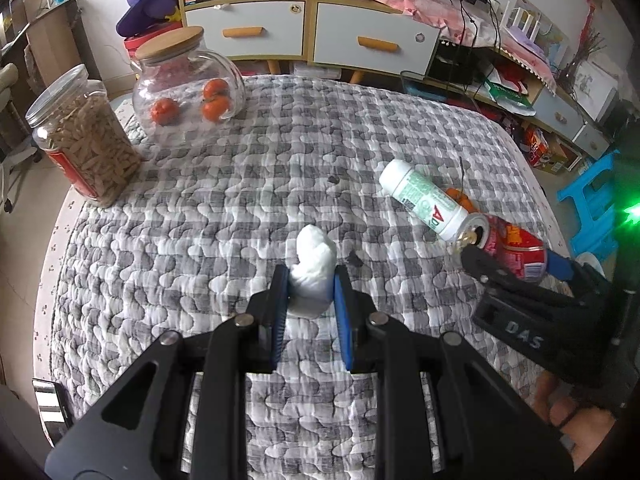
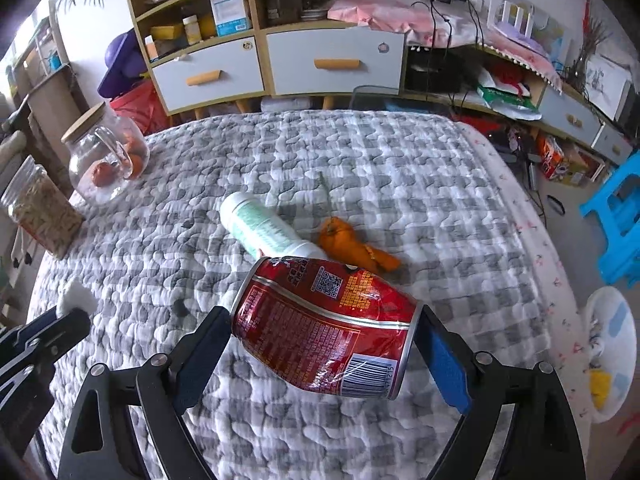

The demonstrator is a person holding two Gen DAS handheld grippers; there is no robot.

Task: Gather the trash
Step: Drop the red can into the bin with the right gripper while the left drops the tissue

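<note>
Quilted grey-and-white checked cloth covers the round counter (image 1: 224, 184) I am working over, with a cluttered shelf unit (image 1: 304, 28) of two pale drawers behind it at the top of both frames. My left hand-held gripper (image 1: 310, 280) is clamped on one white wad of tissue (image 1: 314, 268), low in the centre of the left wrist view. My right hand-held gripper (image 2: 324, 328) has its jaws wide, pressing the two ends of one dented red can (image 2: 324, 324), which sits tilted between the pads in the lower middle of the right wrist view.

Just beyond the can lies one white bottle (image 2: 266, 230) on its side, its near end hidden behind the can. Beside that bottle, to the right, lies one piece of orange peel (image 2: 348, 244). Two small dark specks mark the cloth nearby.

At the upper left of the left wrist view stand two jars: one glass jar (image 1: 188, 84) with a wooden lid holding three orange fruits, and one clear plastic jar (image 1: 84, 136) full of pale seeds. A blue stool (image 2: 618, 216) stands on the floor at the right edge.
</note>
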